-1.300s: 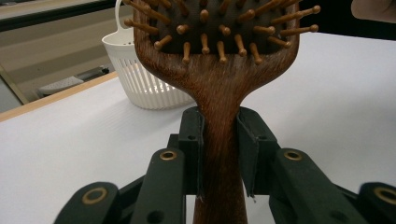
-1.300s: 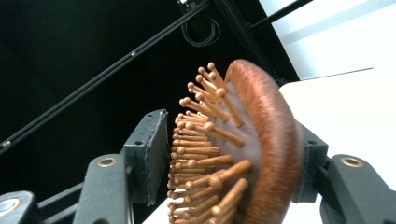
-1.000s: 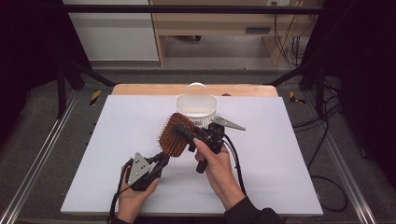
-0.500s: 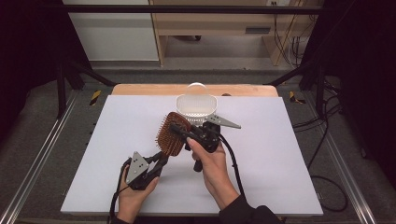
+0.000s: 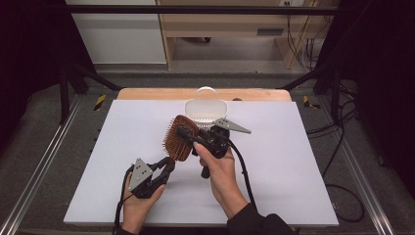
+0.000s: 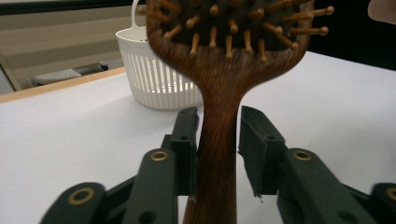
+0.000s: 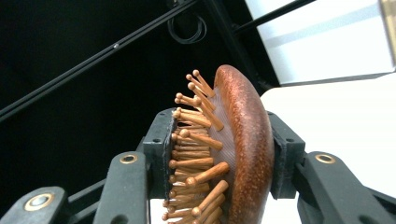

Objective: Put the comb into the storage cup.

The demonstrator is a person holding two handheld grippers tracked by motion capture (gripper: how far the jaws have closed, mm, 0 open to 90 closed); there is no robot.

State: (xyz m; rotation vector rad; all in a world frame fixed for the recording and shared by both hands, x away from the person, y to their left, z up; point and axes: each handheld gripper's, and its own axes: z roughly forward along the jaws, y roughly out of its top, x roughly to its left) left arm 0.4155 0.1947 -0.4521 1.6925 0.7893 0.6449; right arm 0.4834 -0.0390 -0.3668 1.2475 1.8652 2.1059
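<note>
I have the right tool (image 5: 185,133) clamped on the wooden hairbrush (image 5: 178,138) head, the left tool (image 5: 168,167) parted about its handle; next I likely carry it to the white basket (image 5: 205,110).

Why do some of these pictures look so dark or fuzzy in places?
High view: the white table is evenly lit and the surrounding room falls dark. Left gripper view: the hairbrush sits so close that its handle looks soft, as does the white basket behind. Right gripper view: the bristles are sharp against a black background.
</note>
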